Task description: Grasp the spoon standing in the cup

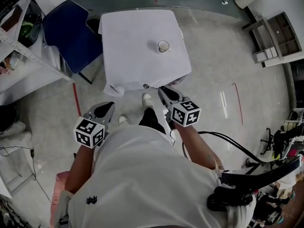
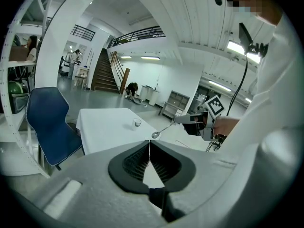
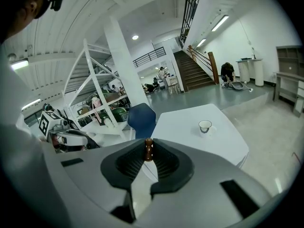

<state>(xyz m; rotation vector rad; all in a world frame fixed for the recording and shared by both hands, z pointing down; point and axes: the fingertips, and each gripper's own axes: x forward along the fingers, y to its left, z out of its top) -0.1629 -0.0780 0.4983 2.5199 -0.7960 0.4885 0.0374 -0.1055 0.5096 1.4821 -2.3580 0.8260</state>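
The room is a wide hall with a glossy grey floor (image 1: 213, 80), a staircase (image 2: 102, 72) at the far side and white shelving (image 3: 90, 75). A square bench under a white cloth (image 1: 128, 46) stands ahead of the person, and a dark blue chair (image 1: 71, 37) sits just beside it. The left tool (image 1: 110, 106) hangs off the bench with its jaws together on nothing. The small pale round cup (image 1: 163, 46) stands empty near the bench's right side. The right tool (image 1: 164, 93) is clamped on the slim metal spoon with a brown handle end (image 1: 146, 86), which juts out over the bench's near edge, well apart from the cup. The spoon looks light, stiff and slick, so gripping the handle seems best.
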